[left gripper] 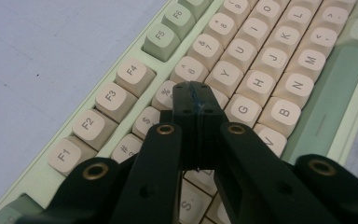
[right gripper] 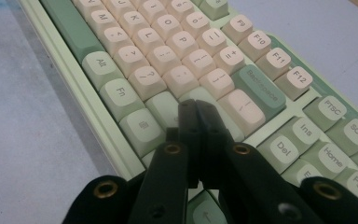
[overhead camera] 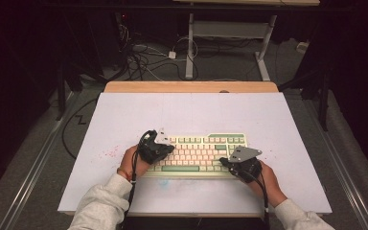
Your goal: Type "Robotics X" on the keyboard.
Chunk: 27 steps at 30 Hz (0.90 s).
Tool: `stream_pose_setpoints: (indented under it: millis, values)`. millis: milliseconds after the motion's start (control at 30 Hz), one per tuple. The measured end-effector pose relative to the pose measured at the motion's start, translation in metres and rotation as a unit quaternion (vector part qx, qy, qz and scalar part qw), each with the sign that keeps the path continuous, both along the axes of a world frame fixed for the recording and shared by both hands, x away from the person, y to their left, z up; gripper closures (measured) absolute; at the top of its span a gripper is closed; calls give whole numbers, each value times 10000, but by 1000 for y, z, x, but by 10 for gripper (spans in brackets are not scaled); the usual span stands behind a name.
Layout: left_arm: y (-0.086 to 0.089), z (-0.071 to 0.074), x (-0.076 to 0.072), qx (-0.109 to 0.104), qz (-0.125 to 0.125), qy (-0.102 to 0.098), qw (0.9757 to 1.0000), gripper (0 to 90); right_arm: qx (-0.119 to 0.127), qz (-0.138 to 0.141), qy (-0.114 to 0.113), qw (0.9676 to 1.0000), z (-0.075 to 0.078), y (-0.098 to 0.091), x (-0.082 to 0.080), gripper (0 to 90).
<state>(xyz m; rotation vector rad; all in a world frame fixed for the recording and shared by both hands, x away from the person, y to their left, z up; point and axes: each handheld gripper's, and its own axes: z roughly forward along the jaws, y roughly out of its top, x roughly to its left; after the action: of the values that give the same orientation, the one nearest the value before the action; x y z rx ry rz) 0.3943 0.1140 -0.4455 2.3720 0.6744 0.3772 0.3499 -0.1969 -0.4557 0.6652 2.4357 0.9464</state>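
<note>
Here I have both claws pressed together, the left claw (left gripper: 196, 88) and right claw (right gripper: 196, 106), over the keyboard (overhead camera: 206, 153) on the bench (overhead camera: 187, 110).

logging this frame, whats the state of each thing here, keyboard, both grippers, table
keyboard: flat on the table, keys up, long edge toward the person
left gripper: shut, nothing between its jaws, tips over the keys near the number row
right gripper: shut, nothing between its jaws, tips over the keys at the keyboard's right end
table: white top with faint reddish specks left of the keyboard
</note>
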Motion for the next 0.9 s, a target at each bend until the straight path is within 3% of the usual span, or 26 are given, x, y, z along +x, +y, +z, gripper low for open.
stream_pose_setpoints:
  millis: [333,500,900]
  values:
    - [-1,0,-1,55,-1,-22,10000,880,6,-4,-1,10000,0,0,0,900]
    - [-4,-1,-2,252,-72,5,9997,880,-1,-10,-10,10000,0,0,0,900]
    - [-2,9,-8,80,-86,-309,9995,880,-24,7,-50,10000,0,0,-1,900]
